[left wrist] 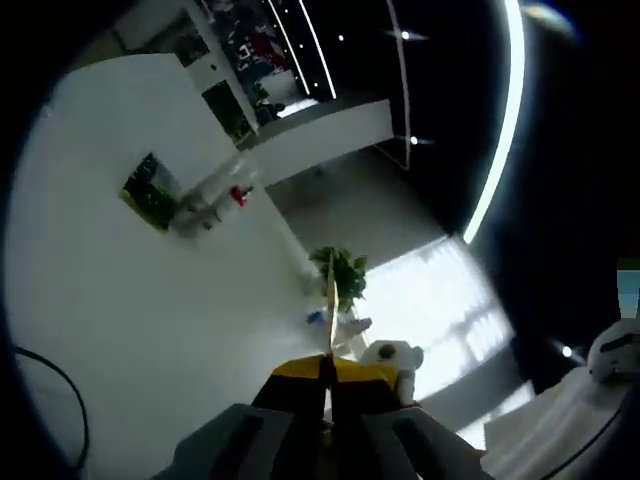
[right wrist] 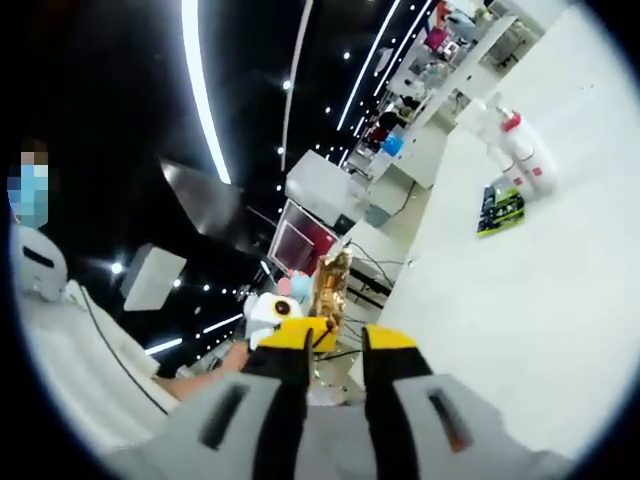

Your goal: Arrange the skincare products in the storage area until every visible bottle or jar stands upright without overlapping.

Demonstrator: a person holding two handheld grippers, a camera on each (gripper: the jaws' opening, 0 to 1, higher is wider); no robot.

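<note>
My left gripper (left wrist: pixel 327 365) is shut on a thin gold packet (left wrist: pixel 330 300), which I see edge-on rising from its yellow tips. In the right gripper view the same gold packet (right wrist: pixel 331 283) shows its broad face just beyond my right gripper (right wrist: pixel 345 335), whose jaws stand apart with nothing clearly between them. Clear bottles (left wrist: pixel 205 210), one with a red cap (left wrist: pixel 238 195), stand far off on the white table (left wrist: pixel 150 320) beside a green packet (left wrist: pixel 150 190). The right gripper view shows those bottles (right wrist: pixel 520 150) and the green packet (right wrist: pixel 500 210) at the upper right on the white table (right wrist: pixel 520 330).
A potted plant (left wrist: pixel 340 275) stands past the table's edge. A black cable (left wrist: pixel 60 380) curves over the table at the lower left. A person's white sleeve (right wrist: pixel 60 340) fills the left side. Shelves and counters (right wrist: pixel 330 190) lie beyond under a dark ceiling with light strips.
</note>
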